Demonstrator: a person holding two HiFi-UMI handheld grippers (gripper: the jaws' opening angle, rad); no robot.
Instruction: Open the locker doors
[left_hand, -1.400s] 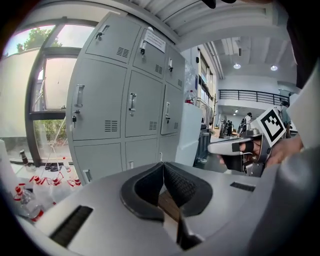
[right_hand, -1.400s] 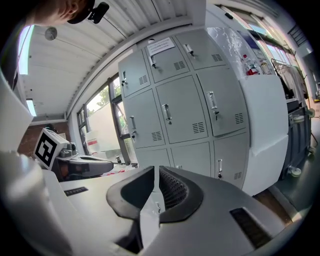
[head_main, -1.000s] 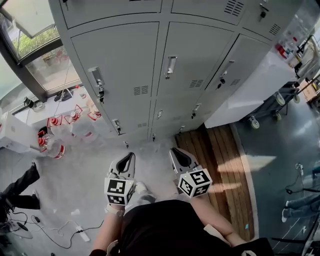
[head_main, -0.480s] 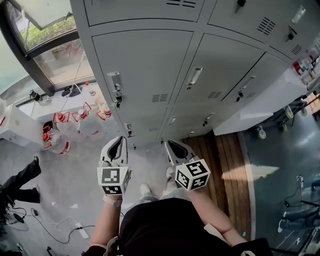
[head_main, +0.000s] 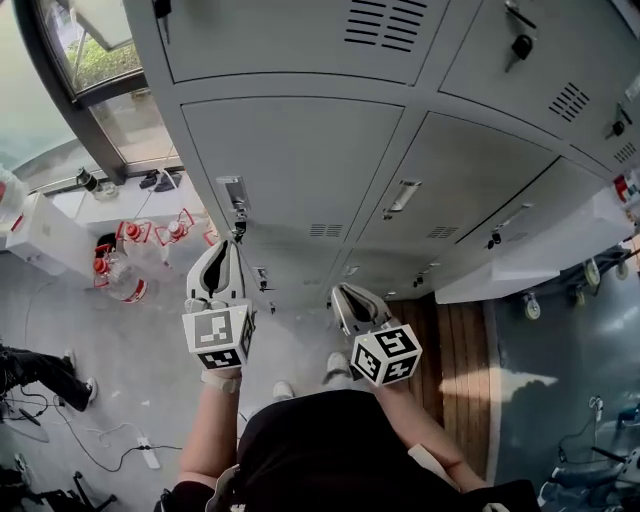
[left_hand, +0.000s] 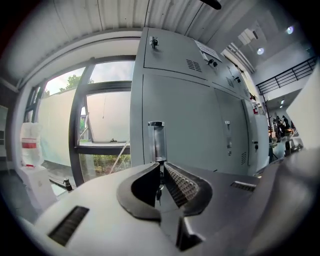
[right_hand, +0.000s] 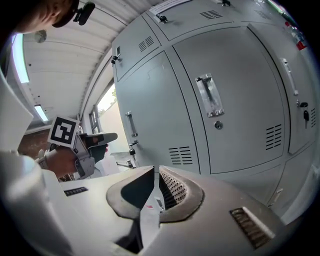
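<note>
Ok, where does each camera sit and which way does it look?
Head view: on the person's head, looking steeply down the lockers to the floor; shows both arms, left gripper and right gripper.
Left gripper view: on the left gripper, facing a door handle and window; its shut fingers show.
Right gripper view: on the right gripper, looking up at locker doors; its shut fingers show.
Shared: head and right gripper views both show the left gripper.

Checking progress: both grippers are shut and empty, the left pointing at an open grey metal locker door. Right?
No: the left gripper view shows that grey metal locker door closed. The left gripper and right gripper are shut and empty.
</note>
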